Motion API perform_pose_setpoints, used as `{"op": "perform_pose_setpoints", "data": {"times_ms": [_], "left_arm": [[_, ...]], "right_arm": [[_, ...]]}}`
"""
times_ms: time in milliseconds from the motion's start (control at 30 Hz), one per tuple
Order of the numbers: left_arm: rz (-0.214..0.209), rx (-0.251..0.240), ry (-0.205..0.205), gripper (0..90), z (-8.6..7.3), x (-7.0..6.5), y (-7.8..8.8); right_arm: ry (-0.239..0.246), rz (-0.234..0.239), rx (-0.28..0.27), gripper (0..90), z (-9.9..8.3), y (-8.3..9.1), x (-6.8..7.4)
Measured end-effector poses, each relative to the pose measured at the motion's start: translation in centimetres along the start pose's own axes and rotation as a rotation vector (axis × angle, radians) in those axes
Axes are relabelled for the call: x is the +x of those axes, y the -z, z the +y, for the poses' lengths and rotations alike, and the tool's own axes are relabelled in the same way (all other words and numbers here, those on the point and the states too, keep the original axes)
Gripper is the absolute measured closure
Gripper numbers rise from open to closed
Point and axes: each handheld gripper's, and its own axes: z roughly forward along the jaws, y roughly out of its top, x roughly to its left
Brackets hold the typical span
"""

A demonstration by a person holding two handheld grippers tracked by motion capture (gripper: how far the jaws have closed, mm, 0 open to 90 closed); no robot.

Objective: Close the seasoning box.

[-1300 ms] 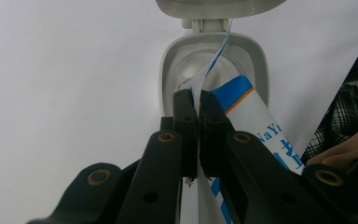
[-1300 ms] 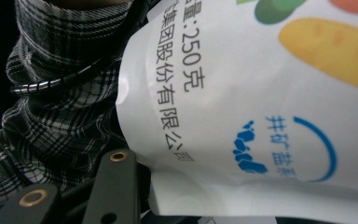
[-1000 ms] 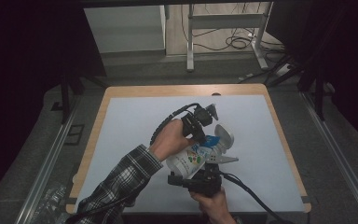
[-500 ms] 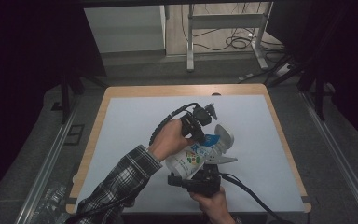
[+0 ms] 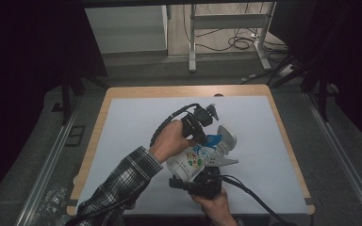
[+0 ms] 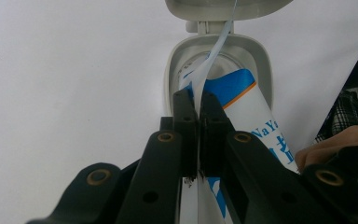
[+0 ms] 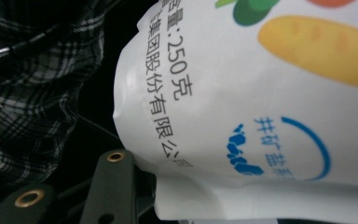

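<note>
A white plastic container (image 5: 192,161) with blue lettering and food pictures lies tilted near the front middle of the table. Its flip lid (image 5: 227,135) hangs open at the far end. My left gripper (image 5: 201,131) reaches the container's mouth from above. In the left gripper view my left gripper (image 6: 198,99) is shut on a thin white-blue sealing strip (image 6: 213,58) that runs up out of the open mouth (image 6: 223,70). My right gripper (image 5: 202,173) holds the container's near end. In the right gripper view the printed wall (image 7: 261,107) bulges, dented against one black finger (image 7: 114,184).
A pale mat (image 5: 132,127) covers the wooden table (image 5: 99,127), with bare mat to the left, right and far side. A plaid sleeve (image 5: 122,188) crosses the front left. The right gripper's cable (image 5: 254,197) trails to the front right. A desk frame and floor cables (image 5: 235,42) lie beyond.
</note>
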Motion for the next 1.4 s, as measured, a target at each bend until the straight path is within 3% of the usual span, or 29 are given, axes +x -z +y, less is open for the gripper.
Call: {"op": "perform_pose_setpoints", "data": {"times_ms": [800, 1400], "left_arm": [[-0.029, -0.048, 0.008, 87.9, -1.0, 0.6, 0.7], [-0.119, -0.215, -0.001, 88.8, -3.3, 1.6, 1.5]], "right_arm": [[0.074, -0.109, 0.059, 55.1, -0.7, -0.6, -0.9], [0.130, -0.167, 0.089, 53.7, -1.0, -0.8, -1.3]]}}
